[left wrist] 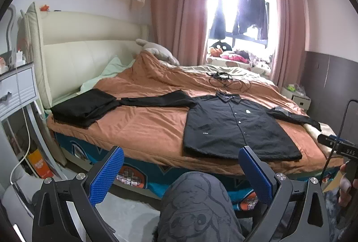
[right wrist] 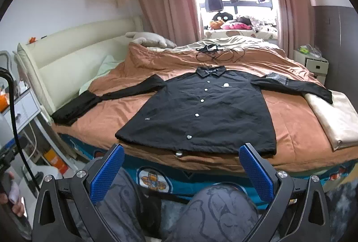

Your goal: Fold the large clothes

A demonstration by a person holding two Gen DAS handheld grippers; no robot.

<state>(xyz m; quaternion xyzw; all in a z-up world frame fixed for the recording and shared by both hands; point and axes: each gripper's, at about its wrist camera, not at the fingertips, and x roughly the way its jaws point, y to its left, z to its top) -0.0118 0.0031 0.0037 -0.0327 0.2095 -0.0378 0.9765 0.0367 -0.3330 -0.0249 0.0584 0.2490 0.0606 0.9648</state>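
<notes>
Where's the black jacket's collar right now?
In the right wrist view the collar sits at the far end of the black jacket, centre of the bed, just short of the tangled black cable on the orange duvet.

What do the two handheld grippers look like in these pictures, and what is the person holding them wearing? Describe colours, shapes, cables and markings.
Both the left gripper and the right gripper have black angular frames with silver round bolts; their jaws carry blue textured pads. A black cable runs to the other gripper's body, which bears small white lettering. The person wears dark grey trousers with a cartoon print.
</notes>
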